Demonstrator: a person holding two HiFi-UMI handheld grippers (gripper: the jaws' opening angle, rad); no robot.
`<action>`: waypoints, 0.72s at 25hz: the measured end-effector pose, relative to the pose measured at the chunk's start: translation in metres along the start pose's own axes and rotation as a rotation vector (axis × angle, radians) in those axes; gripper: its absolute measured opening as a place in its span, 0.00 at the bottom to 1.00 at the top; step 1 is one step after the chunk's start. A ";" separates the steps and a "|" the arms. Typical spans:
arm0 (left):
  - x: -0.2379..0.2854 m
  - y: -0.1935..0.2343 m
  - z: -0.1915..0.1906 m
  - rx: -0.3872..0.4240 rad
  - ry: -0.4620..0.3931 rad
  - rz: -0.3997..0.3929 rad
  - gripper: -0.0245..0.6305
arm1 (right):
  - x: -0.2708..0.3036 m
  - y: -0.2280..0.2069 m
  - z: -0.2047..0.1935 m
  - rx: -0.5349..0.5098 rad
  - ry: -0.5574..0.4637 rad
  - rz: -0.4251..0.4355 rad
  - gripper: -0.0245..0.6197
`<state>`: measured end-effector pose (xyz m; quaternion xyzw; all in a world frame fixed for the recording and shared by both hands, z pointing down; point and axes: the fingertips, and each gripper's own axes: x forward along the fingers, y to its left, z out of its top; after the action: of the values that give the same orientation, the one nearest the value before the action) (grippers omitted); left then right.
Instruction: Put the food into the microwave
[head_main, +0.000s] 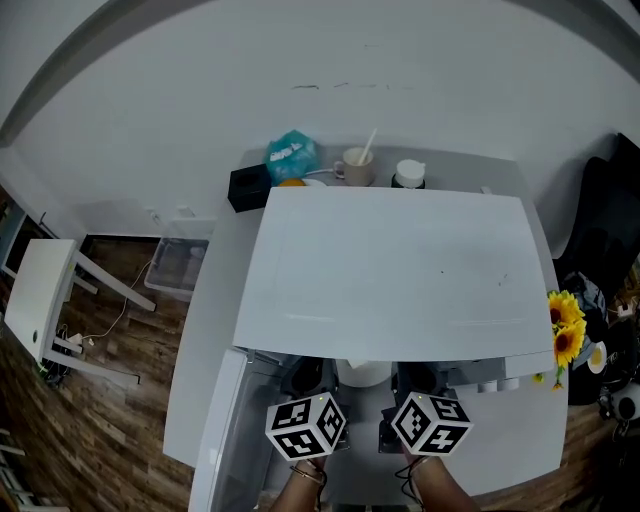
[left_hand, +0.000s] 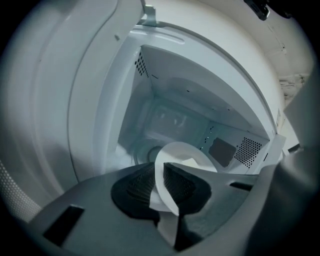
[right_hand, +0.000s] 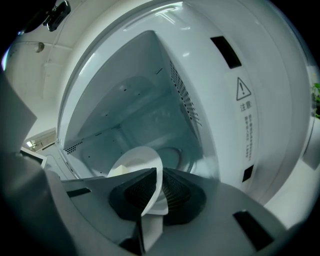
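Observation:
A white microwave (head_main: 390, 265) stands on the grey table, its door (head_main: 222, 430) swung open to the left. Both grippers hold one white plate (head_main: 362, 373) at the mouth of the cavity. My left gripper (left_hand: 161, 187) is shut on the plate's (left_hand: 175, 155) left rim. My right gripper (right_hand: 156, 192) is shut on the plate's (right_hand: 134, 162) right rim. A pale piece of food (left_hand: 190, 162) lies on the plate. The round turntable (right_hand: 172, 155) shows beyond it on the cavity floor. In the head view only the marker cubes of the left gripper (head_main: 306, 425) and right gripper (head_main: 430, 422) show.
Behind the microwave stand a black box (head_main: 248, 187), a teal bag (head_main: 291, 155), a mug with a stick (head_main: 354, 166) and a white jar (head_main: 408, 174). Sunflowers (head_main: 564, 325) sit at the table's right edge. A white stool (head_main: 45, 295) stands on the wood floor at left.

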<state>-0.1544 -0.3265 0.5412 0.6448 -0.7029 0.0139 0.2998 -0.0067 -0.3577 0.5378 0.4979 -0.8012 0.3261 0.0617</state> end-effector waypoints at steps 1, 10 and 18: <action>0.002 0.000 0.000 0.000 -0.001 -0.002 0.12 | 0.001 0.000 0.000 0.001 -0.003 -0.005 0.11; 0.019 0.000 0.004 -0.004 -0.019 -0.007 0.12 | 0.009 -0.003 0.009 0.003 -0.040 -0.048 0.11; 0.033 0.001 0.009 0.027 -0.034 0.002 0.12 | 0.019 -0.005 0.012 0.013 -0.061 -0.086 0.11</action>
<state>-0.1583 -0.3599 0.5485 0.6482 -0.7084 0.0128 0.2792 -0.0087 -0.3803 0.5387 0.5421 -0.7785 0.3128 0.0481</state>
